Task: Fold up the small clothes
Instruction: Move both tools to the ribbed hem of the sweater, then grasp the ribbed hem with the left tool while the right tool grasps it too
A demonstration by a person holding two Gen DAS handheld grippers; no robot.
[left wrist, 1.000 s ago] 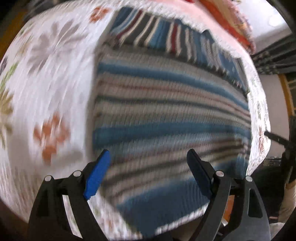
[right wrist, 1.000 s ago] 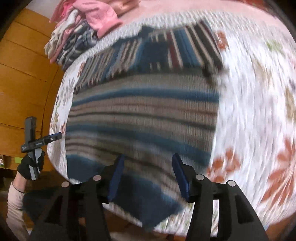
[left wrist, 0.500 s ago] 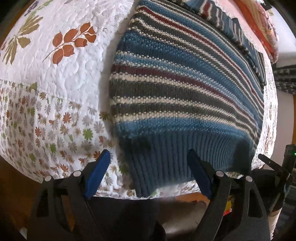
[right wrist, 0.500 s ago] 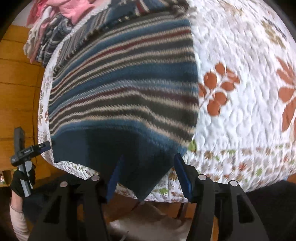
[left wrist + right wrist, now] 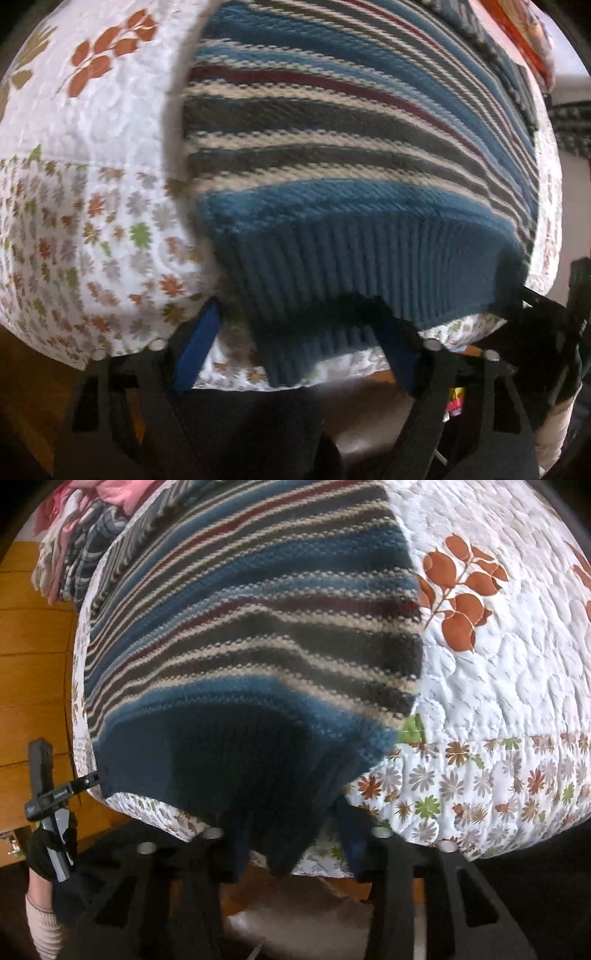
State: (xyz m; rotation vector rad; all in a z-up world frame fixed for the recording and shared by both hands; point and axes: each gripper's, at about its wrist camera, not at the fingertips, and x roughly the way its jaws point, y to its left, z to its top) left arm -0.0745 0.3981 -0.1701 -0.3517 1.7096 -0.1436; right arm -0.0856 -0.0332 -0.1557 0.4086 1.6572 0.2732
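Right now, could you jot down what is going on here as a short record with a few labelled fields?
garment: striped sweater, lying flat on the quilt
hem: ribbed blue hem hangs over the quilt's near edge
left hand-held gripper: open, a hem corner between its fingers
right hand-held gripper: open, the other hem corner between its fingers
background: pile of clothes beyond the sweater
fold: not yet started
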